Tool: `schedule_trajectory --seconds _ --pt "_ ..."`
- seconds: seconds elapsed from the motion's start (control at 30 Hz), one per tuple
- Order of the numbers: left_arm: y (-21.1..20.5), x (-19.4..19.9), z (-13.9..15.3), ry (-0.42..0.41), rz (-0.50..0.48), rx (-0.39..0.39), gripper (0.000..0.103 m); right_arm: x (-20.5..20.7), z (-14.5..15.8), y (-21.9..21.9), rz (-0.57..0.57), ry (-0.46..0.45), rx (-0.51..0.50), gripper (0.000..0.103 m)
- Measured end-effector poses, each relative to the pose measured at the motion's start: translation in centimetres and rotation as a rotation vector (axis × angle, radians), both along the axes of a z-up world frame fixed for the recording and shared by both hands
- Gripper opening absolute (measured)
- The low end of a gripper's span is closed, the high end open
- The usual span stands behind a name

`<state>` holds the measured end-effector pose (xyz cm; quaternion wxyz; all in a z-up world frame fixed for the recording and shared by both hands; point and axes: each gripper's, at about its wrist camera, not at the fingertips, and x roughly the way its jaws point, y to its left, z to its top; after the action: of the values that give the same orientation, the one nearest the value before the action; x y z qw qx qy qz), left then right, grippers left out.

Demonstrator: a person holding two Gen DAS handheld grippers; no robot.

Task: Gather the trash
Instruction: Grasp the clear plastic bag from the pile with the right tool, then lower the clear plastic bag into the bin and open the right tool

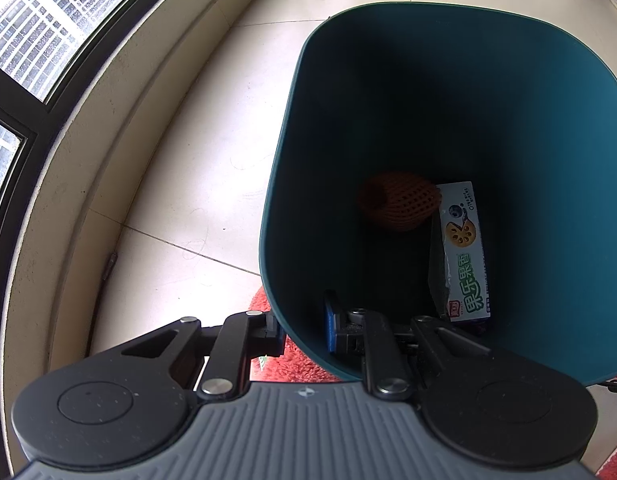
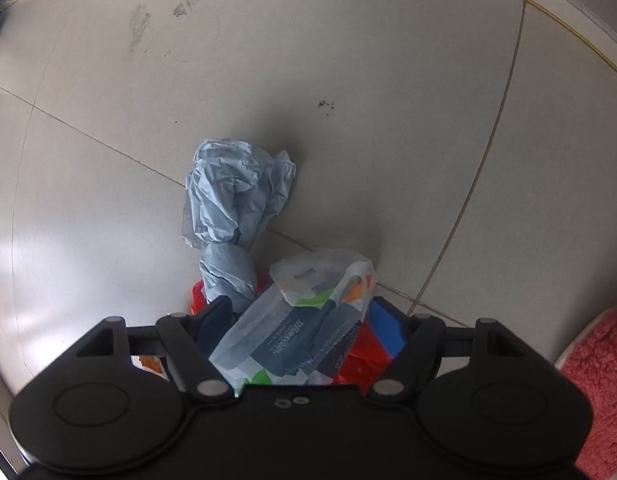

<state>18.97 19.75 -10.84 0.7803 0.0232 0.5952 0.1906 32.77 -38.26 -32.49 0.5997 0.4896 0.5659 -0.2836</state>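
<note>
My left gripper [image 1: 304, 332] is shut on the near rim of a teal trash bin [image 1: 428, 80], one finger outside and the blue-padded finger inside. At the bin's bottom lie an orange foam fruit net [image 1: 400, 202] and a green-and-white snack box [image 1: 464, 252]. My right gripper [image 2: 304, 320] points down at a trash pile on the tiled floor. A white-and-blue plastic wrapper [image 2: 292, 328] lies between its spread fingers, over a red wrapper [image 2: 360, 356]. Crumpled blue paper [image 2: 236, 200] lies just beyond the fingertips. I cannot see the pads pressing on the wrapper.
A red fluffy mat [image 1: 300, 364] lies under the bin's near edge and shows at the right as a pink mat [image 2: 600, 380]. A raised sill and a dark-framed window [image 1: 28, 40] curve along the left. Dirt smudges mark the tiles [image 2: 140, 32] farther out.
</note>
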Motion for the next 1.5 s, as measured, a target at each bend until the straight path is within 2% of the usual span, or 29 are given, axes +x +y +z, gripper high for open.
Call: schedule_trajectory --seconds 0.03,0.07,0.1,0.17,0.27,0.47,0.63,0.93,1.07,1.27,1.5 --pt "0.0 0.0 0.0 0.0 0.0 0.0 0.017 0.0 -0.2 0.1 0.01 0.011 -0.004 0.057" --pt "0.0 0.0 0.0 0.0 -0.001 0.001 0.017 0.1 -0.4 0.2 0.015 0.017 -0.006 0.043" --pt "0.0 0.0 -0.1 0.0 -0.001 0.0 0.017 0.0 -0.5 0.3 0.018 0.023 -0.006 0.037" --pt "0.0 0.0 -0.1 -0.001 0.0 -0.002 0.017 -0.1 -0.4 0.4 0.039 0.028 -0.013 0.018" --pt "0.1 0.1 -0.3 0.001 0.001 -0.005 0.017 0.2 1.0 0.7 0.092 0.02 -0.053 0.01" --pt "0.0 0.1 -0.5 0.004 0.001 0.002 0.017 1.6 6.6 2.2 0.276 -0.07 -0.151 0.007" --pt "0.0 0.0 -0.5 0.0 0.002 -0.003 0.017 3.3 12.6 6.4 0.538 -0.165 -0.23 0.007" --pt "0.4 0.0 -0.1 -0.006 0.001 -0.019 0.017 3.3 24.6 21.1 1.088 -0.491 -0.212 0.007" --pt "0.5 0.0 0.0 -0.007 0.001 -0.022 0.017 2.6 28.3 26.7 1.237 -0.592 -0.211 0.007" --pt "0.6 -0.1 0.2 -0.014 -0.003 -0.029 0.017 1.8 30.2 34.8 1.434 -0.674 -0.228 0.007" --pt "0.9 -0.3 0.4 -0.023 -0.004 -0.055 0.017 2.6 28.4 41.5 1.572 -0.639 -0.279 0.007"
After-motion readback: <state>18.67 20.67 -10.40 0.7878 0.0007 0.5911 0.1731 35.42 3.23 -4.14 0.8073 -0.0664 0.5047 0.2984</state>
